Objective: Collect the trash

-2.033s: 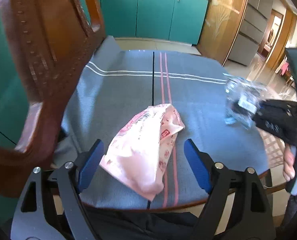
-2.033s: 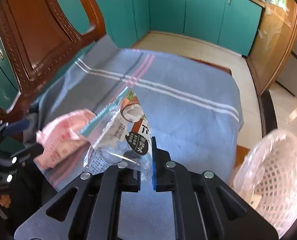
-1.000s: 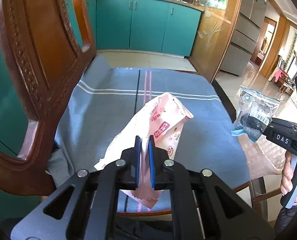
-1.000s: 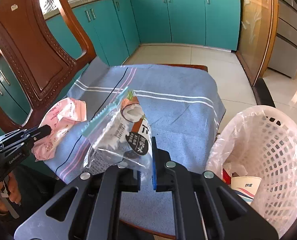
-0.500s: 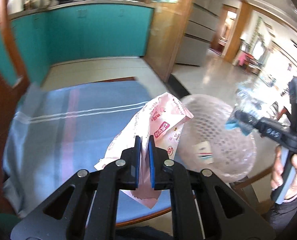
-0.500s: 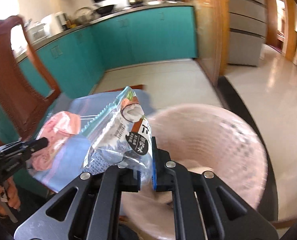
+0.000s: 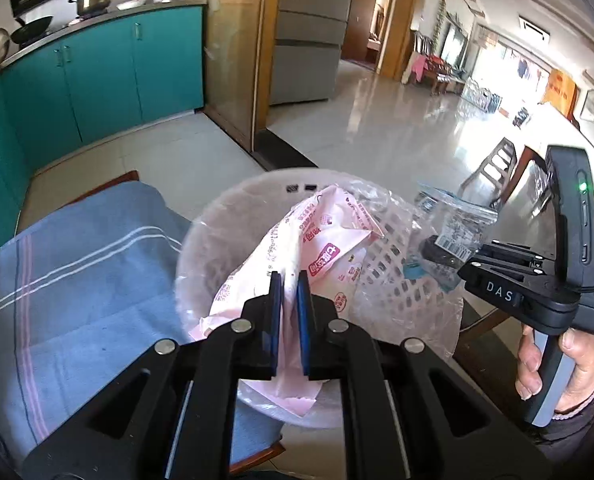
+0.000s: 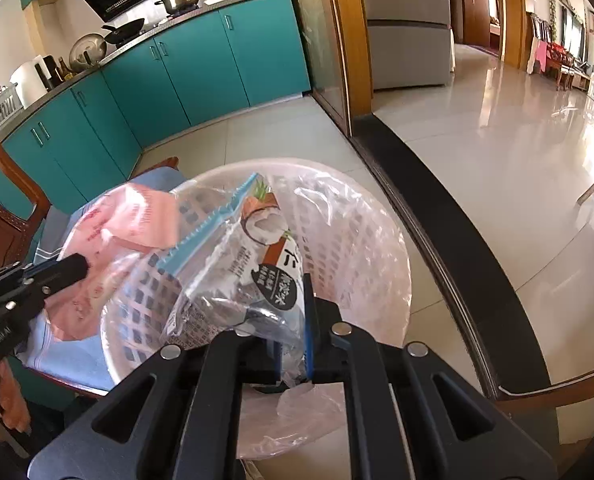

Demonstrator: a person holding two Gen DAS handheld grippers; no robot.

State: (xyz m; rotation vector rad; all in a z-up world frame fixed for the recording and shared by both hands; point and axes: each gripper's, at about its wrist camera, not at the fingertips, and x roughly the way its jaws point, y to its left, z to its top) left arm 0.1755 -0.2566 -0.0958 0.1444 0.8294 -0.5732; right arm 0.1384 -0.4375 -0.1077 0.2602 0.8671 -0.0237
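My left gripper (image 7: pixel 290 280) is shut on a pink snack wrapper (image 7: pixel 317 248) and holds it over the white lattice trash basket (image 7: pixel 385 280), which is lined with a clear bag. My right gripper (image 8: pixel 293 316) is shut on a clear coconut snack bag with a blue zip strip (image 8: pixel 249 264) and holds it over the same basket (image 8: pixel 357 240). The right gripper also shows in the left wrist view (image 7: pixel 433 250), at the basket's right rim. The left gripper (image 8: pixel 79 266) and the pink wrapper (image 8: pixel 133 220) show in the right wrist view at the basket's left side.
A table with a blue striped cloth (image 7: pixel 77 280) lies left of the basket. A carved wooden chair (image 8: pixel 1 208) stands beyond it. Teal kitchen cabinets (image 8: pixel 201 68) line the back wall. A dark door sill (image 8: pixel 437 200) and shiny tiled floor lie to the right.
Both grippers have swung right from the table with their wrappers and now hold them over the trash basket. Two seconds ago the left gripper was open around the pink wrapper; it has since shut on it.
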